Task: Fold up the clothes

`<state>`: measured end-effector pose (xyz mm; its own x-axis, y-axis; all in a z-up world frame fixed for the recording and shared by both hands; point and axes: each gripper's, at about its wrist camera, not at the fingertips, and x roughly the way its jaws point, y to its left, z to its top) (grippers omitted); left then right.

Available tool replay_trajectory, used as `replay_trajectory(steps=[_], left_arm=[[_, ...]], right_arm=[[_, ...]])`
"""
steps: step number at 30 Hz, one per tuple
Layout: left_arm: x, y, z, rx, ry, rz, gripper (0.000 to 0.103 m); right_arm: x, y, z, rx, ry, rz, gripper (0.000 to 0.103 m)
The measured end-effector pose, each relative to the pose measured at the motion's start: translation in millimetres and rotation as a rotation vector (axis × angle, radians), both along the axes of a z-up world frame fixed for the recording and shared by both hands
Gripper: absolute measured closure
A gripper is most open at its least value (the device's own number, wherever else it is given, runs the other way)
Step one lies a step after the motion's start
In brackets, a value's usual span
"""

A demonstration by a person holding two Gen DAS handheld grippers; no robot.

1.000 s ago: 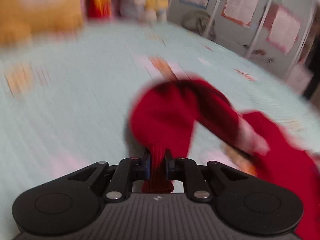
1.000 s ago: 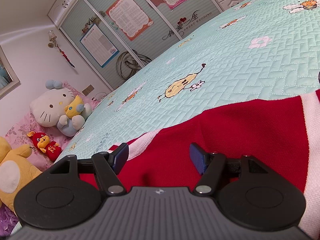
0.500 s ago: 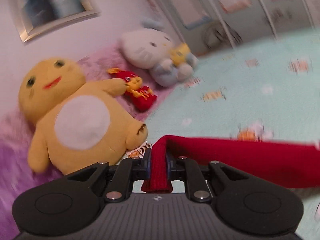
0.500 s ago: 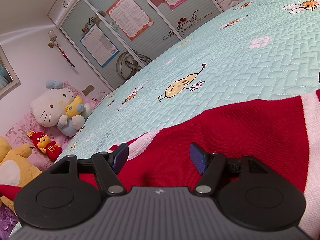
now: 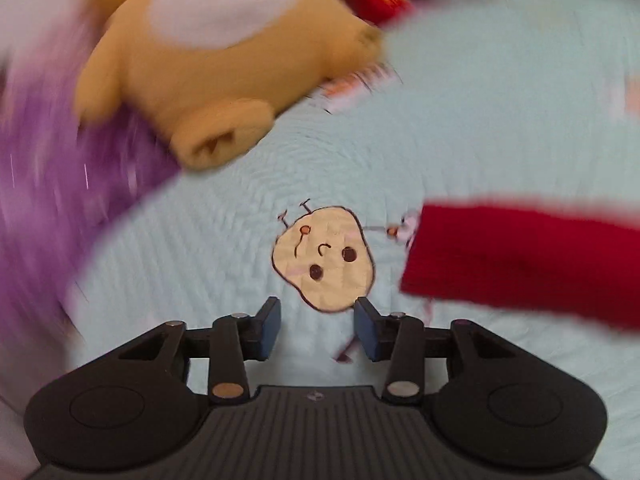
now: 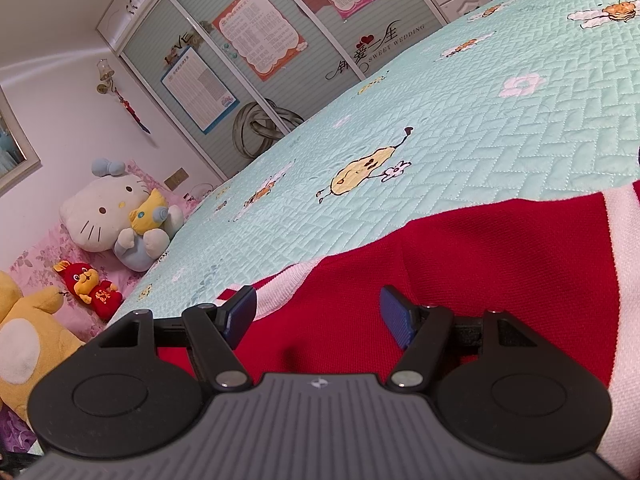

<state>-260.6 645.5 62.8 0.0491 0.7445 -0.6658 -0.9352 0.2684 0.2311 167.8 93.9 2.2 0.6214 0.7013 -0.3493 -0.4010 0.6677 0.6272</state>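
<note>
- Left wrist view: Your left gripper [image 5: 317, 328] points down at the mint green bedspread [image 5: 500, 112]. Its two fingers are apart and there is nothing between them.
- A red sleeve [image 5: 520, 260] lies on the bedspread, ahead and to the right. It runs sideways, with its cuff end pointing left, near a cartoon potato face [image 5: 324, 258] printed on the cloth. The gripper does not touch it.
- A yellow plush toy [image 5: 224, 52] sits further off at the top left. This view is blurry.
- Right wrist view: Your right gripper [image 6: 318, 316] is held low, just over the red sweater [image 6: 500, 264], looking along the bed. Its fingers are spread wide and hold nothing.
- The sweater lies flat on the bedspread, reaching from under the gripper out to the right. It has white stripes [image 6: 624, 248].
- A white cat plush [image 6: 106, 216] sits far off at the left.
</note>
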Motion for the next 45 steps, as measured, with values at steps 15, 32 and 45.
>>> replay_trajectory(steps=[15,32,45], left_arm=[[48.4,-157.6,-54.9,-0.303,-0.91,-0.223,0.026],[72.5,-148.0,-52.2,-0.271,-1.09,-0.218,0.0],[46.8,-139.3,-63.2,-0.329,-1.154,-0.307,0.025]], right_arm=[[-1.4,2.2,1.2,-0.008,-0.003,0.0,0.034],[-2.2,3.3,1.5,-0.022,-0.009,0.004,0.033],[-4.5,9.2,4.2,-0.072,-0.027,-0.004,0.033]])
